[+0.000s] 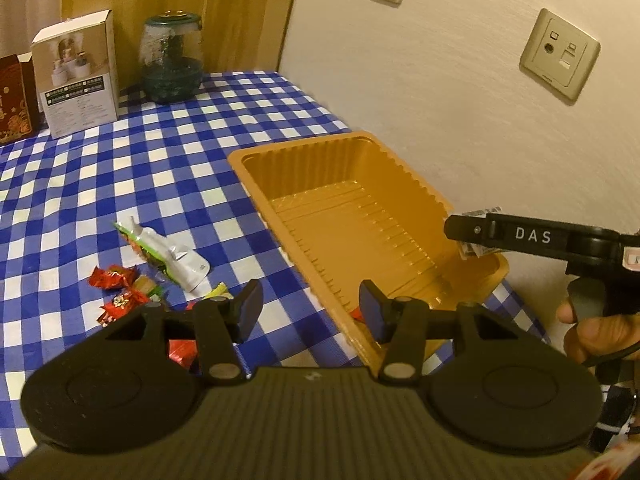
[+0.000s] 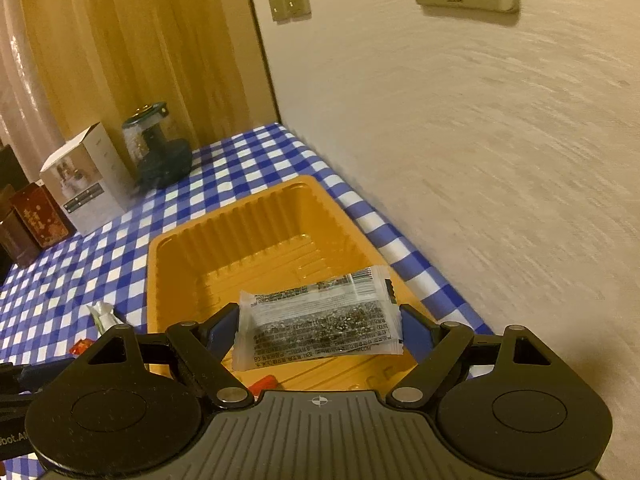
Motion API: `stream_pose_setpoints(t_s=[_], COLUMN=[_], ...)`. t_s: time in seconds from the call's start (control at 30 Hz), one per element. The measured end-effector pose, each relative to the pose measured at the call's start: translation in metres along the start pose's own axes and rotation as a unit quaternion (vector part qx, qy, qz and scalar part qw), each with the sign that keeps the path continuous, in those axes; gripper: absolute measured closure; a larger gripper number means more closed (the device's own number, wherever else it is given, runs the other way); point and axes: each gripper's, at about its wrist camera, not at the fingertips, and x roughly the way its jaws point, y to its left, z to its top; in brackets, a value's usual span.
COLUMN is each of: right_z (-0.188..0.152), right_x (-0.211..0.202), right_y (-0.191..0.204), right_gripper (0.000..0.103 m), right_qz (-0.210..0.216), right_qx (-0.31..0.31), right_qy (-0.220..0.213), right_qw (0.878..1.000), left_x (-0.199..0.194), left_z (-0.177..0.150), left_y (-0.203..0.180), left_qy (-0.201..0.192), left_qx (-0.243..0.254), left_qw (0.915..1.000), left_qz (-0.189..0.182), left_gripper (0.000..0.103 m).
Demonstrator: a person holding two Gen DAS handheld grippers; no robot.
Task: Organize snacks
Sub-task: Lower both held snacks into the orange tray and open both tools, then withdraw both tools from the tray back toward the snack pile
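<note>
The right tool (image 2: 316, 330) grips a clear snack packet (image 2: 320, 320) with fine black print too small to read, above the orange tray (image 2: 176, 240). "DAS" shows on its side. The left tool (image 1: 310, 308) gapes empty, red candies (image 1: 116, 278) just left.

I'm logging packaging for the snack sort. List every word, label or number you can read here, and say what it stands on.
"DAS": white letters on the right gripper finger.
"boot.AI", cut off at the picture's edge: on the left gripper, at the lower left of the right wrist view.
Clear snack packet between the right gripper's pads: dense print and a barcode, too small to read.
White carton, dark red box, red candy wrappers: print too blurred.
</note>
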Motion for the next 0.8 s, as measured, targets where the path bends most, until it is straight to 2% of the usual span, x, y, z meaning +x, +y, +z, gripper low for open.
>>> stream_pose_setpoints(t_s=[0.07, 0.17, 0.2, 0.5, 0.67, 0.8], right_z=[0.0, -0.001, -0.001, -0.003, -0.008, -0.013], right_x=[0.003, 0.006, 0.005, -0.012, -0.031, -0.051], right_y=[0.001, 0.0, -0.001, -0.006, 0.001, 0.014], right_gripper=[0.019, 0.006, 0.006, 0.006, 0.006, 0.006], right_qz=[0.002, 0.008, 0.01, 0.015, 0.023, 0.032], right_qx=[0.001, 0.011, 0.015, 0.045, 0.055, 0.06], right_qy=[-0.001, -0.012, -0.017, -0.02, -0.015, -0.011], right_qw=[1.0, 1.0, 1.0, 0.999, 0.998, 0.998], left_x=[-0.001, -0.001, -0.001, -0.015, -0.033, -0.053], left_z=[-0.001, -0.002, -0.002, -0.008, -0.012, -0.015], left_y=[0.002, 0.004, 0.005, 0.016, 0.022, 0.029], left_qy=[0.0, 0.001, 0.001, -0.001, -0.004, -0.008], left_qx=[-0.002, -0.003, -0.004, -0.015, -0.019, -0.021], left_qw=[1.0, 1.0, 1.0, 0.9998, 0.9996, 0.9994], left_qz=[0.0, 0.001, 0.002, 0.014, 0.021, 0.027], left_gripper=[0.054, 0.054, 0.054, 0.05, 0.05, 0.046])
